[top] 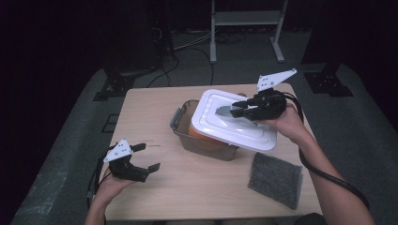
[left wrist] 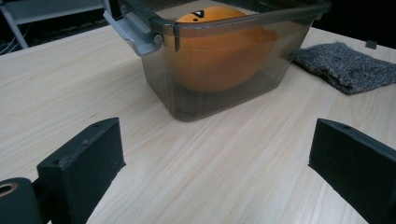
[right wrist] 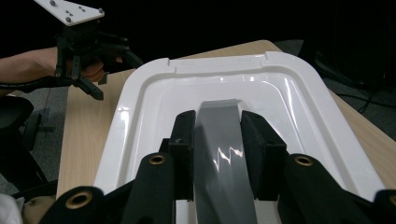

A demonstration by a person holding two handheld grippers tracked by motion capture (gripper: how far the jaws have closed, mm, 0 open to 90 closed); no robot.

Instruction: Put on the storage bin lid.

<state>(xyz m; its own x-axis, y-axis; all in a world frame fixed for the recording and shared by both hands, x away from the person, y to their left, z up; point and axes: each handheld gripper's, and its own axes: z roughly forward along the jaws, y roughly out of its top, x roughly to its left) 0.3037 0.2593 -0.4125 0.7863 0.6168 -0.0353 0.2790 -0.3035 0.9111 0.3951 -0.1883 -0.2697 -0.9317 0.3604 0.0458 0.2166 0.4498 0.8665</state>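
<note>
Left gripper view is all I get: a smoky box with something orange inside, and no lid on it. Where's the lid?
Observer: The white lid hangs tilted over the box, carried by the right tool.
Operator: Carried how?
Observer: By the grey handle on its top; the right gripper view shows both jaws shut on it.
Operator: And the two black blocks at the bottom of my picture?
Observer: Those are the left tool's open jaws; from above, a hand holds it low over the table's near left corner.
</note>
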